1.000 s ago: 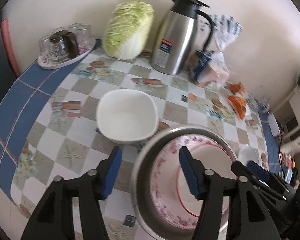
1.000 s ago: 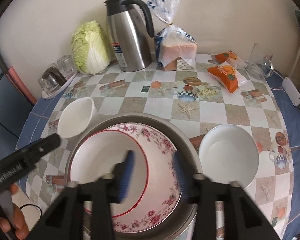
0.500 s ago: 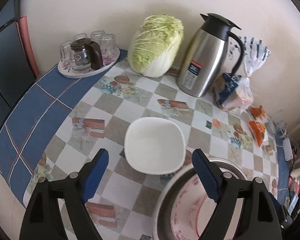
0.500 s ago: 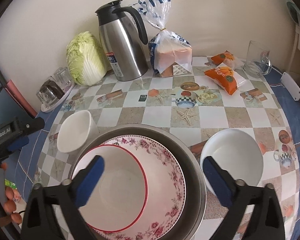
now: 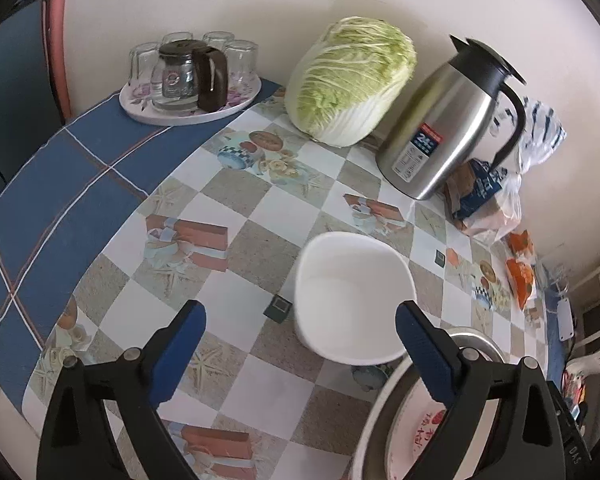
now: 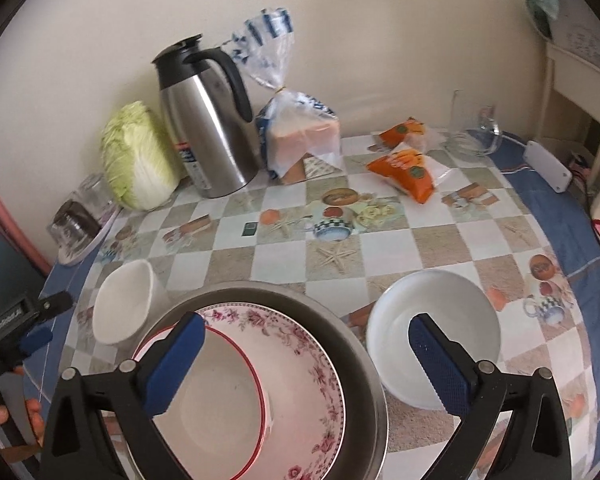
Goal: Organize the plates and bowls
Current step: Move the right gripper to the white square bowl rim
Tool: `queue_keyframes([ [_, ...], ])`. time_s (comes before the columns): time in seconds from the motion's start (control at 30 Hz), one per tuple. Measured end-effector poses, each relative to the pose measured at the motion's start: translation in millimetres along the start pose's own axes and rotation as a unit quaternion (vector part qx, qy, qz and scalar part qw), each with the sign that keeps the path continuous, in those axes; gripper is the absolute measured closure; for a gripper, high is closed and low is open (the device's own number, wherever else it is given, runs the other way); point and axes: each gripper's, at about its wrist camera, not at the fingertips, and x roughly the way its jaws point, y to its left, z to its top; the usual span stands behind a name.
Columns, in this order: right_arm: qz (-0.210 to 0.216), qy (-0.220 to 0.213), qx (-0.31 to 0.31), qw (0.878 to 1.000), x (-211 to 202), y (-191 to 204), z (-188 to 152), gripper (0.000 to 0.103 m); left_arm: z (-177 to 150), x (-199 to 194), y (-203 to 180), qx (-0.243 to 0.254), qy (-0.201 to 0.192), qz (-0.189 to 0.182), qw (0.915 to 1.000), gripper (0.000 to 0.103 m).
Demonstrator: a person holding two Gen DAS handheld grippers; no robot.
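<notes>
White round bowl point(image 6: 434, 336) only in right view, teapot tray point(image 5: 190, 110) clear in left

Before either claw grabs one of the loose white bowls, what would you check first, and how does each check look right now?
1. Left gripper jaws clear of anything: ok, still opening.
2. Right gripper open and empty: ok.
3. Small white bowl upright, free on the table: ok.
4. Round white bowl empty: ok.
5. Room in the metal basin on the stacked plates: ok.
6. Left fingers straddle the small bowl's rim: not ok.
</notes>
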Motion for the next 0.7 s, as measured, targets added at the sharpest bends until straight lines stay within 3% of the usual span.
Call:
queue_keyframes([
  [0.13,0.005,-0.01,0.006,1.0,-11,8,5,0.0,4,2,12,-0.01,-0.008,0.002,0.9999,0.007],
  [0.23,0.039,-0.02,0.015,0.999,-21,17,11,0.0,7,9,18,-0.018,-0.006,-0.001,0.9998,0.007],
  [0.37,0.045,-0.017,-0.016,0.999,-26,42,19,0.0,5,19,21,-0.028,0.006,-0.015,0.9995,0.007],
  [0.53,0.078,0.011,-0.047,0.996,-15,82,27,0.0,3,32,18,-0.03,0.013,-0.023,0.9992,0.007],
  [0.7,0.073,0.046,-0.07,0.994,12,120,30,0.0,5,43,20,-0.035,0.022,-0.026,0.9988,0.007],
])
